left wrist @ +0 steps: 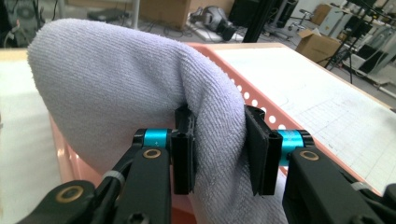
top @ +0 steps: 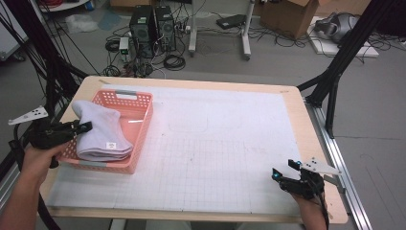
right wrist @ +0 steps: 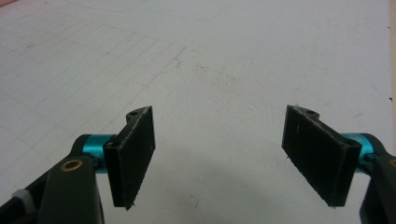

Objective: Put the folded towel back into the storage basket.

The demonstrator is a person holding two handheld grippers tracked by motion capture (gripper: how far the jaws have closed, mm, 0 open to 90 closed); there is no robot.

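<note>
The left gripper point(left wrist: 219, 149) clamps a fold of the folded lavender terry-cloth towel point(top: 101, 132), which lies in the pink perforated plastic basket point(top: 139, 139) at the table's left edge. The right gripper point(right wrist: 229, 158), jaws apart, hovers over the white gridded mat point(top: 215, 153).

The folded lilac towel point(top: 101, 132) covered most of the pink basket's point(top: 139, 128) floor in the high view, and its small white label was too small to read. In the left gripper view the towel ran off the bottom edge and hid the inner faces of the left tool point(left wrist: 219, 154), so contact with the cloth could not be confirmed. Both forearms were cut off by the high view's lower edge.
</note>
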